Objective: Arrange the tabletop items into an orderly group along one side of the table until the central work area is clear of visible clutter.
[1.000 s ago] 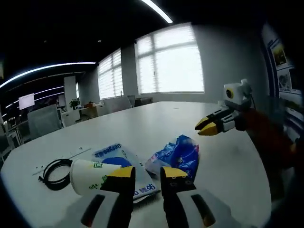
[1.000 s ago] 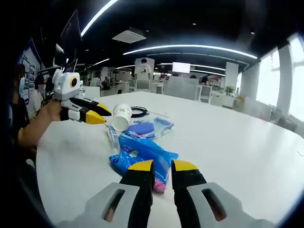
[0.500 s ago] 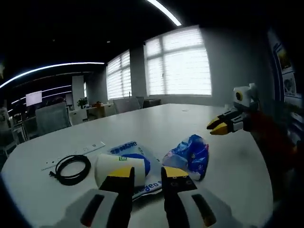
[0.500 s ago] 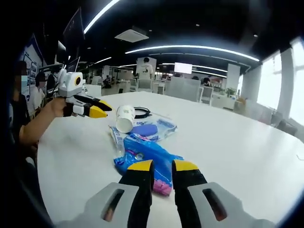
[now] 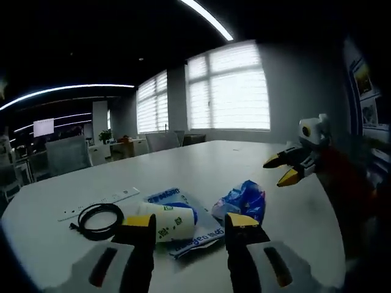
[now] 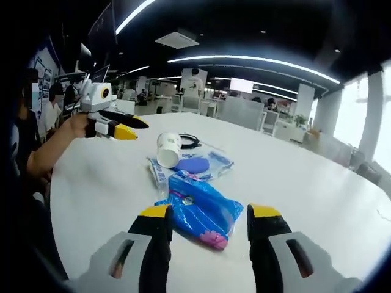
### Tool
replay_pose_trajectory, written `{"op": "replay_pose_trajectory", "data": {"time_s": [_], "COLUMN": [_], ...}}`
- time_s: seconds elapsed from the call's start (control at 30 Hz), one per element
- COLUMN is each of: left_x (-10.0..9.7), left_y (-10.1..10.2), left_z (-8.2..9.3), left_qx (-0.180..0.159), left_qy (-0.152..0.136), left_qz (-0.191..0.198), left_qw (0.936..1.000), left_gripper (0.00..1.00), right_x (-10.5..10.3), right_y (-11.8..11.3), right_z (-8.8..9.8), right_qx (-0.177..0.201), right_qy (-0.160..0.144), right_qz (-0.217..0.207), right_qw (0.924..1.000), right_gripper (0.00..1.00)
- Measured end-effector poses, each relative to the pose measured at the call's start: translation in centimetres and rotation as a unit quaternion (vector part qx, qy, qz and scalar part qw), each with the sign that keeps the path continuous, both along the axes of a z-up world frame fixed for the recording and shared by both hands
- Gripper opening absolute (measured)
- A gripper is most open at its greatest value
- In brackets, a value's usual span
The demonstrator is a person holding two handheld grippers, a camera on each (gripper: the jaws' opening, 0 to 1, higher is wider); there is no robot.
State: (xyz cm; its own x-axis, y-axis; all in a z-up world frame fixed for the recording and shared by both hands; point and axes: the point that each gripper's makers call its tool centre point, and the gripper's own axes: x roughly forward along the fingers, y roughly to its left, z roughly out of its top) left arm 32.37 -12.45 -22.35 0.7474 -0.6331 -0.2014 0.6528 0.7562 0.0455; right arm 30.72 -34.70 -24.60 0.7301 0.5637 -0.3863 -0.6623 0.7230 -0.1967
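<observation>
A white paper cup (image 5: 164,221) lies on its side on the white table (image 5: 201,160), on a flat clear packet with blue print (image 5: 190,239). A crumpled blue bag (image 5: 242,200) sits just right of them. My left gripper (image 5: 191,223) is open, its jaws standing either side of the cup, short of it. My right gripper (image 5: 278,171) hovers open at the right, above the table. In the right gripper view, my right gripper (image 6: 209,212) is open just before the blue bag (image 6: 201,210). Beyond lie the cup (image 6: 168,149) and packet (image 6: 198,165), with the open left gripper (image 6: 135,129) above the table's left side.
A coiled black cable (image 5: 98,218) and a white power strip (image 5: 101,203) lie left of the cup. A person's arm (image 6: 46,155) reaches in over the near table edge. Office chairs (image 5: 66,155) and desks stand beyond the table's far edge.
Both grippers have gone from nearly shut to wide open. Both views have pulled back and shifted slightly; the items on the table lie as before.
</observation>
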Motion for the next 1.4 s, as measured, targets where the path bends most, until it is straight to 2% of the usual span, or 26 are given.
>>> {"op": "replay_pose_trajectory", "data": {"time_s": [0.1, 0.2, 0.33, 0.43, 0.5, 0.57, 0.63, 0.77, 0.9, 1.07, 1.2, 1.4], "left_x": [0.6, 0.5, 0.3, 0.1, 0.1, -0.1, -0.5, -0.1, 0.2, 0.6, 1.0, 1.9], "left_y": [0.8, 1.0, 1.2, 1.2, 1.4, 1.6, 1.7, 2.4, 2.7, 2.7, 2.7, 2.2], "left_z": [0.2, 0.2, 0.6, 0.4, 0.5, 0.1, -0.5, -1.0, -1.5, -1.8, -1.4, -2.1], "left_qx": [0.002, -0.01, -0.022, -0.034, -0.037, -0.022, -0.007, -0.007, -0.02, -0.021, -0.033, -0.043], "left_qy": [-0.001, 0.007, 0.003, 0.008, 0.008, 0.01, 0.012, 0.016, 0.019, 0.017, 0.0, 0.003], "left_qz": [-0.005, -0.013, -0.03, -0.041, -0.056, -0.073, -0.069, -0.063, -0.06, -0.062, -0.065, -0.073], "left_qw": [1.0, 0.9998, 0.9993, 0.9985, 0.9977, 0.997, 0.9975, 0.9979, 0.9978, 0.9977, 0.9973, 0.9964], "left_gripper": [0.56, 0.72, 0.82, 1.0, 1.0, 1.0, 1.0, 1.0, 1.0, 1.0, 0.99, 0.93], "right_x": [-0.7, -1.3, -1.7, -2.0, -2.3, -2.6, -3.0, -3.7, -3.8, -3.7, -3.8, -4.2], "right_y": [0.5, 0.9, 0.7, 0.6, 0.6, 0.7, 1.1, 1.7, 1.7, 1.8, 1.8, 2.2], "right_z": [0.1, -0.1, 0.2, 0.6, 0.7, 0.9, 0.9, 0.8, 0.9, 0.5, 0.1, -0.3], "right_qx": [0.0, -0.013, -0.019, -0.011, -0.008, -0.004, 0.0, 0.001, 0.001, 0.0, -0.002, -0.006], "right_qy": [0.007, 0.014, 0.011, 0.012, 0.009, 0.01, 0.012, 0.015, 0.012, 0.017, 0.02, 0.024], "right_qz": [0.011, 0.013, 0.005, -0.006, -0.01, -0.011, -0.004, 0.006, 0.008, 0.008, 0.01, 0.018], "right_qw": [0.9999, 0.9997, 0.9997, 0.9999, 0.9999, 0.9999, 0.9999, 0.9999, 0.9999, 0.9998, 0.9997, 0.9995], "right_gripper": [0.59, 0.7, 0.81, 0.93, 1.0, 1.0, 1.0, 1.0, 1.0, 1.0, 1.0, 0.99]}}
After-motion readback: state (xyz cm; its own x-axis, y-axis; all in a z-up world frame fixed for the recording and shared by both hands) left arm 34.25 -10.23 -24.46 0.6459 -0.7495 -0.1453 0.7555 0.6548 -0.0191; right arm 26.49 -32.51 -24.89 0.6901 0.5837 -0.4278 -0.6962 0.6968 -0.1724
